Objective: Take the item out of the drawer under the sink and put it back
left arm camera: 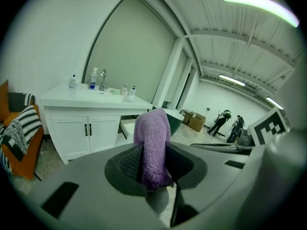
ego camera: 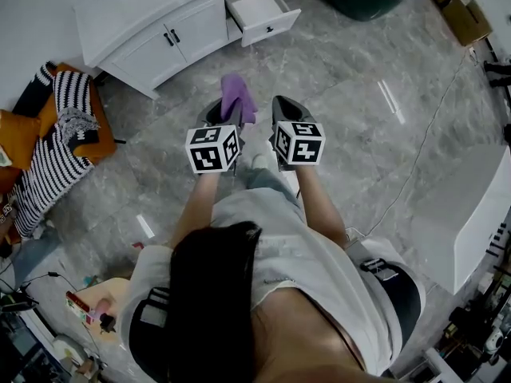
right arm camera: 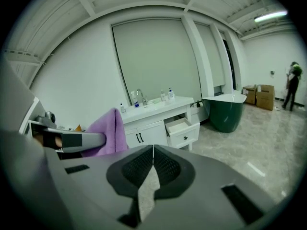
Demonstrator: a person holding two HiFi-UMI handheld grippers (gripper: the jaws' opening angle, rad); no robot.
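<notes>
Judged soft, light and floppy, the purple towel [left arm camera: 152,133] is pinched at a bunched fold by the left tool [left arm camera: 154,166], held well apart from the open drawer [ego camera: 263,10], while the right tool [right arm camera: 152,169] sits closed and empty

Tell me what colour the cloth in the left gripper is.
Purple; the cloth shows best in the left gripper view.

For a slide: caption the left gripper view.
Left gripper clamps a purple towel; ahead, the white vanity with its drawer open.
</notes>
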